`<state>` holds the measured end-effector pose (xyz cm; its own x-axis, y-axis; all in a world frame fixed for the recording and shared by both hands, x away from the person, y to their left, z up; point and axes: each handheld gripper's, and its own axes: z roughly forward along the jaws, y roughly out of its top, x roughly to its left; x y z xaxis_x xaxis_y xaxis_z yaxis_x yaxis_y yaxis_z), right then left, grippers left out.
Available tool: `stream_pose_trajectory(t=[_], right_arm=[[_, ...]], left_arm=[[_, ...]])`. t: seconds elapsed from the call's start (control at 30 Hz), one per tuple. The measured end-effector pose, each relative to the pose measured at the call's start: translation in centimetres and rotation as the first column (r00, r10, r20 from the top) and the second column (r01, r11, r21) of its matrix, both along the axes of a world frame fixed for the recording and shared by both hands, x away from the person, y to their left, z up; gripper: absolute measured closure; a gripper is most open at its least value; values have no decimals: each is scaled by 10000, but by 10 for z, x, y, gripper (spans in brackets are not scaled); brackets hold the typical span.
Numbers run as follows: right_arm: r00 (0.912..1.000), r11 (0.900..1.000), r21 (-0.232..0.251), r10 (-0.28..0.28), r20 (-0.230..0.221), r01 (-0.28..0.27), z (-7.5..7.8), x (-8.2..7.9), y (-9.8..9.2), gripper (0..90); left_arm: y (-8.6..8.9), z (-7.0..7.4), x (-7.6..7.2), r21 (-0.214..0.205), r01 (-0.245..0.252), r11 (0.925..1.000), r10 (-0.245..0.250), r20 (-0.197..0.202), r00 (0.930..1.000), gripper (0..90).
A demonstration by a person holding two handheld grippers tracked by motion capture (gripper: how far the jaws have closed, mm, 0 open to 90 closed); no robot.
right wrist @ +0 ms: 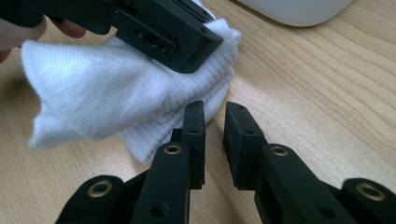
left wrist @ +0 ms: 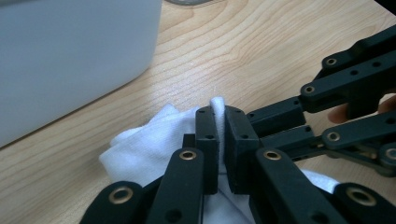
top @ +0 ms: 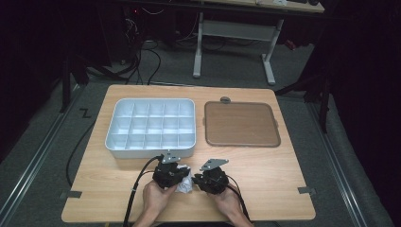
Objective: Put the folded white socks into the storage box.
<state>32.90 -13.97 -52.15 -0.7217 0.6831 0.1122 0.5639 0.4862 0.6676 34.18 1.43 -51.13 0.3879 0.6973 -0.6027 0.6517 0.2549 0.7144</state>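
Note:
A white ribbed cloth (top: 185, 185) lies crumpled on the wooden table near its front edge, between the two grippers. My left gripper (top: 183, 174) is shut on it. In the left gripper view a fold of the cloth (left wrist: 149, 140) stands pinched between the pads of that gripper (left wrist: 221, 119). My right gripper (top: 196, 178) faces it from the right and comes in at the right of the same view (left wrist: 268, 128). In the right gripper view its jaws (right wrist: 215, 112) stand a narrow gap apart over bare wood, just beside the cloth's edge (right wrist: 102, 93), with nothing between them.
A white tray of several empty compartments (top: 151, 100) sits just behind the grippers on the left, its wall close by (left wrist: 70, 56). A flat brown tray (top: 241, 124) lies to its right. A table frame and cables stand on the floor beyond.

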Motion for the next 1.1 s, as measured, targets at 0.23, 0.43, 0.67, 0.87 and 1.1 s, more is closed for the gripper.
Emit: stream_pose_trajectory(t=[0.23,0.43,0.67,0.87,1.1], right_arm=[[9996,9979,642,-143,249,127,13,-13,-11,766],[9990,9972,751,-10,450,-24,20,-21,-11,758],[9974,9960,885,52,714,-116,29,-26,-12,752],[9975,9966,818,-28,711,-30,32,-25,-13,757],[9968,9966,821,-30,803,-36,34,-25,-13,779]], left_arm=[[3,2,1,-201,-52,9998,50,-61,10000,837],[5,8,-1,-493,74,9988,-76,-48,10000,738],[10,15,-2,-968,96,9953,-99,-28,9999,676],[12,20,-3,-1179,39,9930,-35,34,10000,635],[17,29,-6,-1359,30,9907,6,263,9997,600]])
